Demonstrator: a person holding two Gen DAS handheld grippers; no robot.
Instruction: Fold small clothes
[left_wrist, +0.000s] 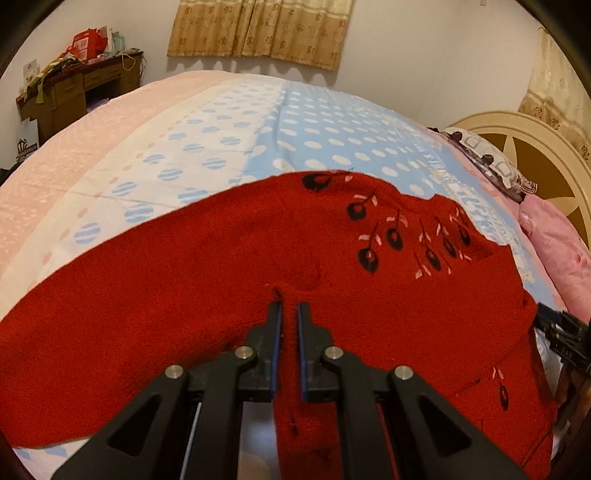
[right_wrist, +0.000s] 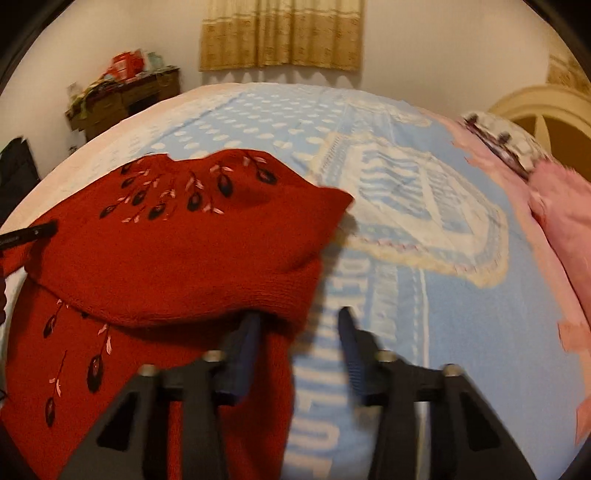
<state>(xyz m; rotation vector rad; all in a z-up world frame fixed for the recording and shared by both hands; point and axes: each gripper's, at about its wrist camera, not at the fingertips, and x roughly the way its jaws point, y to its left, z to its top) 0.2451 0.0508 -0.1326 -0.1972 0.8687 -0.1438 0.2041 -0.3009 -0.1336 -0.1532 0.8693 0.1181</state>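
Observation:
A red knitted sweater (left_wrist: 207, 266) with dark embroidered flowers lies spread on the bed. My left gripper (left_wrist: 290, 308) is shut on a fold of its red fabric, which runs between the two blue pads. In the right wrist view the sweater (right_wrist: 177, 258) fills the left half, with one part folded over another. My right gripper (right_wrist: 299, 321) stands open at the sweater's right edge. Its left fingertip (right_wrist: 251, 325) is tucked under the folded hem, and its right fingertip (right_wrist: 347, 325) is over the bed cover. The picture is blurred there. Each gripper shows at the edge of the other's view.
The bed cover (left_wrist: 317, 122) is blue and white with dots, pink at the far left. Pink pillows (left_wrist: 554, 240) and a cream headboard (left_wrist: 535, 147) are on the right. A cluttered wooden desk (left_wrist: 74, 88) stands against the back wall, under a curtain (left_wrist: 258, 29).

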